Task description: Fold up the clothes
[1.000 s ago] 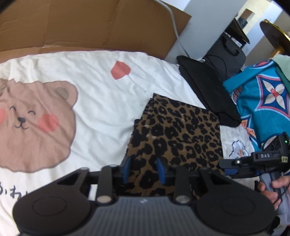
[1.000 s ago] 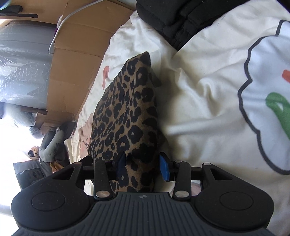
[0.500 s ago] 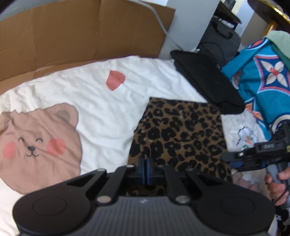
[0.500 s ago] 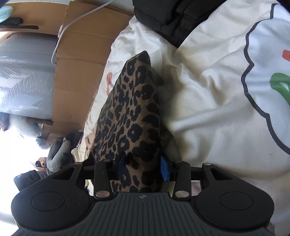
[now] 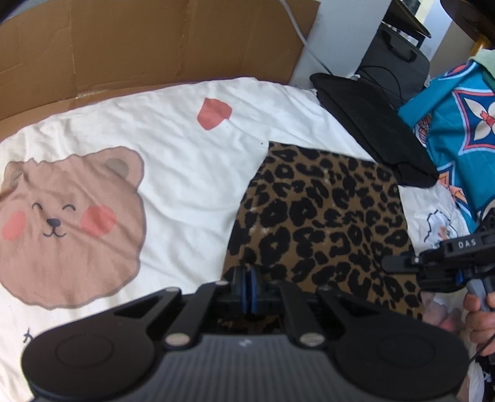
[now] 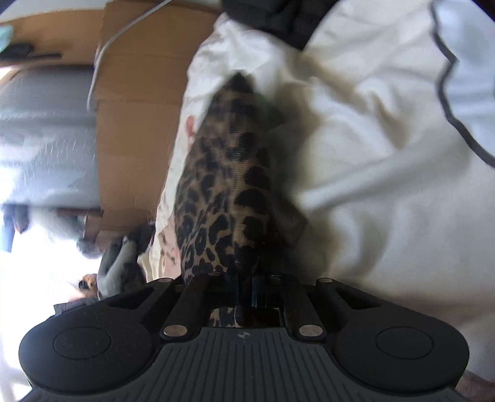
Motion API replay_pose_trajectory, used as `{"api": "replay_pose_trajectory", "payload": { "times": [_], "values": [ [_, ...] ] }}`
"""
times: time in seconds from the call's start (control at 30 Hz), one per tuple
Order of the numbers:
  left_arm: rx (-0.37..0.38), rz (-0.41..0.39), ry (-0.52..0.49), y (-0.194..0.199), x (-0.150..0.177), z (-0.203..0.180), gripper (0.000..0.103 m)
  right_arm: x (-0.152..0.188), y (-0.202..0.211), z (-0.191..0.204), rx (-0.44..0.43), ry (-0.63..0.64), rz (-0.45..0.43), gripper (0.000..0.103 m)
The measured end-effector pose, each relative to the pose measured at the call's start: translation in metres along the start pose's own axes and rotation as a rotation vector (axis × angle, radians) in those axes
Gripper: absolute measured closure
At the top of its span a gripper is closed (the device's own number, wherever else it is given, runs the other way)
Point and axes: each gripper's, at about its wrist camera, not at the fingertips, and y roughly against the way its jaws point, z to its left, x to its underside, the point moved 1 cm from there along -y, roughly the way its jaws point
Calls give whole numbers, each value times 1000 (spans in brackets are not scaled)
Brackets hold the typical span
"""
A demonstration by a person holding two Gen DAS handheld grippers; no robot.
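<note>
A folded leopard-print garment point(image 5: 321, 222) lies on a white bedsheet point(image 5: 173, 130) printed with a bear. My left gripper point(image 5: 247, 289) is shut on the garment's near left corner, blue pads pressed together. In the left wrist view the right gripper point(image 5: 399, 263) sits at the cloth's near right edge, held by a hand point(image 5: 479, 312). The right wrist view shows the leopard-print garment point(image 6: 229, 191) edge-on and lifted off the bedsheet point(image 6: 371, 185), with my right gripper point(image 6: 246, 292) shut on its near edge. That view is blurred.
A black folded garment point(image 5: 371, 123) lies beyond the leopard cloth. A blue patterned fabric point(image 5: 454, 130) is heaped at the right. A cardboard sheet point(image 5: 139, 49) stands behind the bed with a white cable point(image 5: 297, 27) across it. A dark bag point(image 5: 399, 65) sits past the bed's corner.
Both grippers went from open around the garment's near edge to shut on it. The left closed first, the right in the last half second. The near edge has risen.
</note>
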Motion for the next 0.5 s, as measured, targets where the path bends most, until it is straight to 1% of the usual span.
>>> {"api": "replay_pose_trajectory", "payload": {
  "times": [0.03, 0.13, 0.17, 0.2, 0.23, 0.27, 0.3, 0.33, 0.43, 0.5],
  "values": [
    [-3, -1, -5, 4, -3, -1, 96, -1, 1, 5, 12, 25, 5, 98],
    [16, -19, 21, 15, -13, 4, 85, -3, 2, 8, 18, 29, 6, 98],
    [25, -22, 22, 16, -17, 5, 73, -2, 2, 9, 21, 30, 4, 98],
    [26, -25, 25, 16, -20, 6, 58, -1, 2, 9, 23, 27, 3, 98],
    [28, -27, 29, 16, -24, 7, 51, -1, 2, 8, 21, 22, 2, 98],
    [32, -31, 37, 13, -27, 9, 42, 0, 3, 8, 18, 19, 0, 98],
    [38, -34, 43, 11, -30, 10, 39, 0, 3, 7, 18, 19, 0, 98],
    [49, -32, 49, 6, -31, 10, 39, -1, 4, 6, 17, 19, 1, 98],
    [63, 17, 112, -15, -30, 15, 40, -1, 5, 5, 21, 26, 1, 98],
    [88, 34, 150, -26, -27, 17, 40, -2, 4, 5, 22, 28, 2, 98]
  ]
}}
